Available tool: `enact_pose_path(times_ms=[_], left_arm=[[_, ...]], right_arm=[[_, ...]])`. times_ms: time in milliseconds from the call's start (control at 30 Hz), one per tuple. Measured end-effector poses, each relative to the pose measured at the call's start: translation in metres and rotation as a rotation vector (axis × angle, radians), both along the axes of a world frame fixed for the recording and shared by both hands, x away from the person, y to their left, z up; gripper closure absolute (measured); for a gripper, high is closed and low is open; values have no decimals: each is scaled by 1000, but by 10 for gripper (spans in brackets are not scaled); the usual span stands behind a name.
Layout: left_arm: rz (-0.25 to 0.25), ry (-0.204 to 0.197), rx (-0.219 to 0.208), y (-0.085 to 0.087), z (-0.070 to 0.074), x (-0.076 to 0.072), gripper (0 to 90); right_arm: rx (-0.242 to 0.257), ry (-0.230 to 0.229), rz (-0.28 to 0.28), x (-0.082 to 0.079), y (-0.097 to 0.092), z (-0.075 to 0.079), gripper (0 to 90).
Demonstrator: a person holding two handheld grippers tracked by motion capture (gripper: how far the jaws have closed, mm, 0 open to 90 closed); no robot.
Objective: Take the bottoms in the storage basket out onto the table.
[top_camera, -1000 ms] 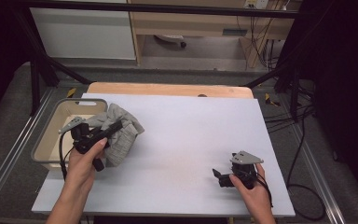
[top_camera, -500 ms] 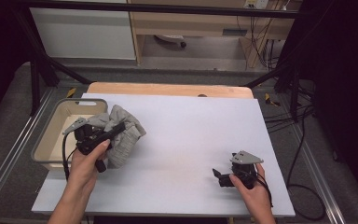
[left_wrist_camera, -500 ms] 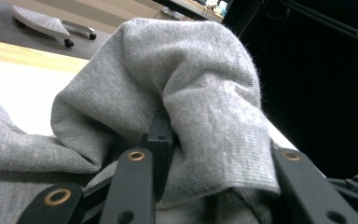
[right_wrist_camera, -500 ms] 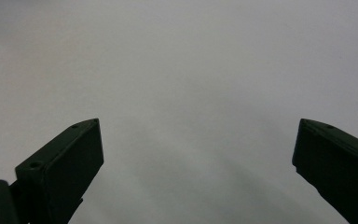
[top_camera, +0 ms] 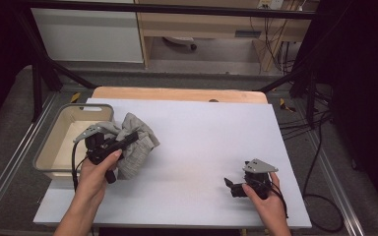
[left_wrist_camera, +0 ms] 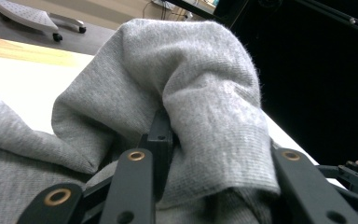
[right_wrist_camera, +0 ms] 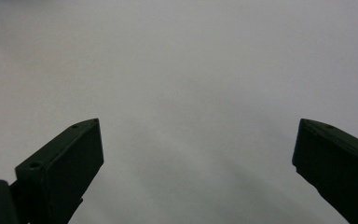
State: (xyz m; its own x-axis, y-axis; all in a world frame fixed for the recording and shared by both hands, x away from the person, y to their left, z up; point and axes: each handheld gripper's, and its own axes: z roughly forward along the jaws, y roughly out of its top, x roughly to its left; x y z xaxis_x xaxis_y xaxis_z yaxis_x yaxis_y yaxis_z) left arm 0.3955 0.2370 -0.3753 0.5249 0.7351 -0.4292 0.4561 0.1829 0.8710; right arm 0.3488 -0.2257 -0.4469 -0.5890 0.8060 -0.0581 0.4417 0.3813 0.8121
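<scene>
A crumpled grey knit cloth (top_camera: 138, 142) lies bunched at the left of the white table (top_camera: 211, 132), beside a beige bin (top_camera: 59, 112). My left gripper (top_camera: 128, 140) is shut on a fold of the cloth. In the left gripper view the grey cloth (left_wrist_camera: 200, 70) bulges up between the black jaws of my left gripper (left_wrist_camera: 214, 154) and drapes over them. My right gripper (top_camera: 231, 186) rests low on the table near the front right. In the right gripper view, my right gripper (right_wrist_camera: 196, 154) has its jaws wide apart over bare white surface with nothing between them.
The bin's inside looks bare. A wooden board (top_camera: 177, 93) runs along the table's far edge. Metal rails (top_camera: 10, 162) flank the table, and cables (top_camera: 315, 147) hang off the right side. Shelving (top_camera: 216, 29) stands beyond.
My left gripper has shifted slightly right and toward the front, away from the bin, carrying the cloth with it. The right hand has stayed put.
</scene>
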Motion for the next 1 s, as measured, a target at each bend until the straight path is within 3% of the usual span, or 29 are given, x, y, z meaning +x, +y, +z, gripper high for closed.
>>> enact_pose_path(times_ms=[333,433,567,667,1000], left_arm=[[-14,26,19,-10,2,11,639],[-24,16,45,-14,10,15,639],[-45,16,14,-22,26,18,639],[-63,0,49,-33,42,22,639],[-85,33,83,-58,49,40,639]], right_arm=[[10,1,9,0,0,0,25],[14,2,6,1,0,1,25],[19,1,4,2,0,1,26],[28,-7,0,1,0,2,25],[35,-2,-13,2,-1,2,25]])
